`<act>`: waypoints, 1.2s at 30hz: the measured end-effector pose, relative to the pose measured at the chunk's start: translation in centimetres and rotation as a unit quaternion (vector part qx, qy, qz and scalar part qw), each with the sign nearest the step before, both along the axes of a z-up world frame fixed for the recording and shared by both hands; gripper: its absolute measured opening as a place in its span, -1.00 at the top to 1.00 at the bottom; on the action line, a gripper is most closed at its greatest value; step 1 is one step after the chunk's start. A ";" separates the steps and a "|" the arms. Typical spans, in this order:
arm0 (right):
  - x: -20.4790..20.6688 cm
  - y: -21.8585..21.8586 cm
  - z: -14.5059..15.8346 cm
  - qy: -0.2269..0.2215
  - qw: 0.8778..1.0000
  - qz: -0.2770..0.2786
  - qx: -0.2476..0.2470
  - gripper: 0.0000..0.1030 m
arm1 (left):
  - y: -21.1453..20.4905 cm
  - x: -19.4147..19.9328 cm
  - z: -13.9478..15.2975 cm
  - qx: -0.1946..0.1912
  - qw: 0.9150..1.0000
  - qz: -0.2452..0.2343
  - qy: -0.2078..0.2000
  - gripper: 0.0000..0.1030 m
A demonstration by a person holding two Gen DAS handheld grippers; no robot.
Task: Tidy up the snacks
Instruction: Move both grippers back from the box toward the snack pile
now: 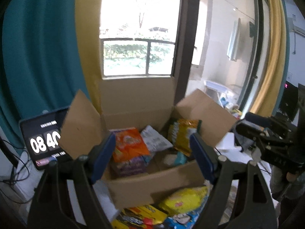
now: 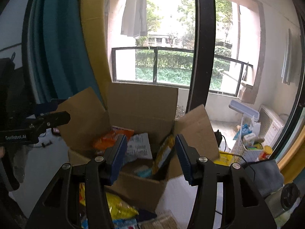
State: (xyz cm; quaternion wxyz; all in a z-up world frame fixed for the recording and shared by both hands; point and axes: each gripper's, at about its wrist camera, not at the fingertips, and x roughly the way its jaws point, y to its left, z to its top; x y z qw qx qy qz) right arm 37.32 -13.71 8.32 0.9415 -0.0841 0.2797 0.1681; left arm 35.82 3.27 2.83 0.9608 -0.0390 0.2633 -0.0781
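Left wrist view: both tongs, left tongs [image 1: 152, 150] and right tongs [image 2: 150, 152], gape empty before the open brown cardboard box [image 1: 152, 181]; next likely picking the crinkled yellow snack bag [image 1: 185, 198] lying before it.

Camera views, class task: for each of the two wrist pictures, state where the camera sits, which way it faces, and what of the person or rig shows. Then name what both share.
Left wrist: on the left gripper, facing forward and downward into the open cardboard box by the window; own blue-padded fingers, plus the right gripper at right.
Right wrist: on the right gripper, facing the same box from further right; own fingers, plus the left gripper at left.
Shared: box, orange snack bag, window.
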 end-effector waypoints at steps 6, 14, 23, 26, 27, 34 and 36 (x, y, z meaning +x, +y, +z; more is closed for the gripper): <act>-2.5 -2.2 -2.3 0.023 1.000 -0.001 0.001 -0.07 | -1.7 -1.8 -3.2 0.000 0.999 -0.020 0.029 -0.57; -5.8 -5.0 -6.7 0.057 0.998 0.001 -0.011 -0.07 | -1.5 -4.1 -6.9 -0.003 0.997 -0.030 0.067 -0.57; -7.8 -6.8 -12.2 0.111 0.993 0.022 -0.029 -0.09 | 1.1 -7.3 -12.2 0.000 0.993 0.010 0.119 -0.57; -8.4 -7.2 -14.0 0.132 0.990 0.026 -0.043 -0.19 | 2.0 -8.6 -13.7 0.003 0.991 0.024 0.131 -0.57; -8.6 -7.3 -14.6 0.137 0.989 0.028 -0.047 -0.22 | 2.2 -8.9 -14.0 0.002 0.991 0.027 0.134 -0.57; -9.9 -7.1 -17.7 0.155 0.982 0.045 -0.101 -0.43 | 3.0 -11.1 -16.2 0.018 0.987 0.032 0.154 -0.57; -10.1 -6.6 -18.2 0.157 0.979 0.050 -0.121 -0.47 | 2.9 -11.2 -16.8 0.019 0.986 0.026 0.165 -0.57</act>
